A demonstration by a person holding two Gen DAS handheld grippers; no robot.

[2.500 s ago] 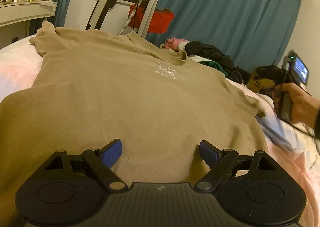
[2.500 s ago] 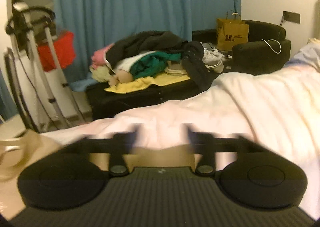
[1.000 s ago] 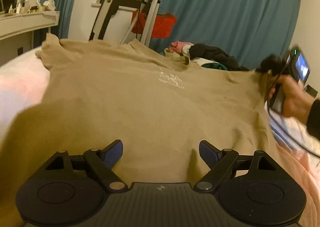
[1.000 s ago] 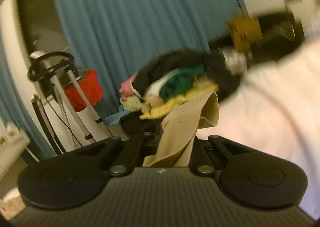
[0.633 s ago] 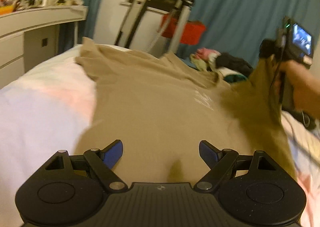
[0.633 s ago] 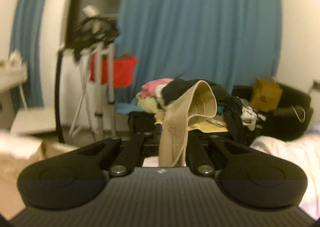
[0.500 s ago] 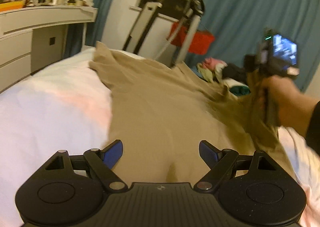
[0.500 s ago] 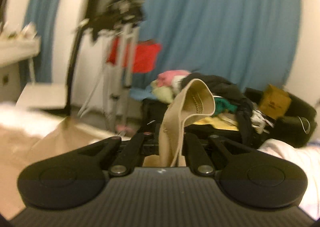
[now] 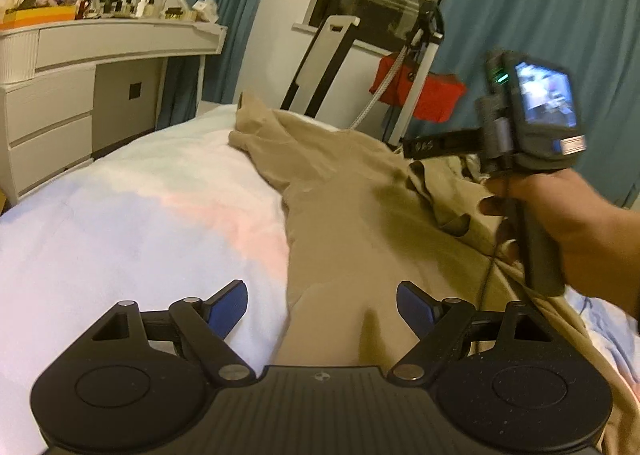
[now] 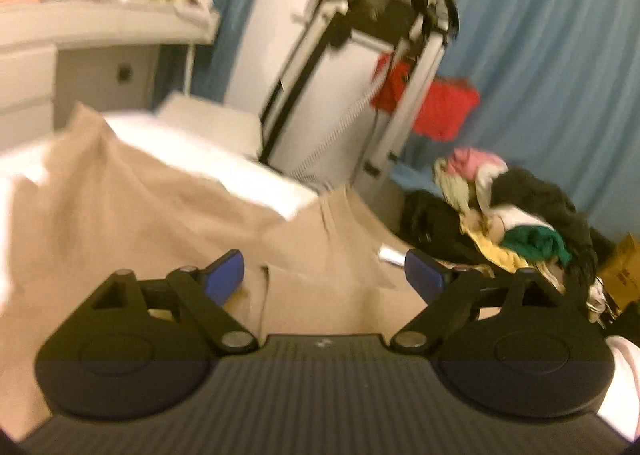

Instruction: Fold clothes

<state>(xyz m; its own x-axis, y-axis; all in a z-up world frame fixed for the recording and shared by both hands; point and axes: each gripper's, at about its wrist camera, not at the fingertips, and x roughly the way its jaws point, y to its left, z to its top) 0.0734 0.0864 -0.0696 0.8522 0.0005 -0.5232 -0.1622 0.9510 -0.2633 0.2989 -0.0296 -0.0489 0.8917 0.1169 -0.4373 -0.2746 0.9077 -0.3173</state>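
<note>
**Both tongs open over a half-folded tan shirt**

At the far left a white dressing desk (image 9: 100, 51) stands against the wall, its top crowded with small bottles and clutter. Right of it lies the bed (image 9: 120, 223) with its pale cover, bare across the near left part.

The left tongs (image 9: 322, 303) hang low at the near edge of the bed, their blue pads spread wide with nothing between them; the left pad is over the bed cover and the right pad over cloth. The tan shirt (image 9: 344, 223) runs from just ahead of these tongs away to the far side of the bed, where one sleeve lies rumpled at the far left. Its right part is turned over onto the middle in loose bunched folds.

To the right, a hand (image 9: 560, 211) grips the handle of the right tongs (image 10: 324, 277), which are also spread wide and empty, hovering above the folded-over cloth; that view is blurred.

Beyond the bed stand a white folded frame (image 9: 324, 59), a red bag (image 9: 424, 95) and blue curtains (image 9: 560, 15). At the far right a pile of mixed clothes (image 10: 516, 215) sits heaped.
</note>
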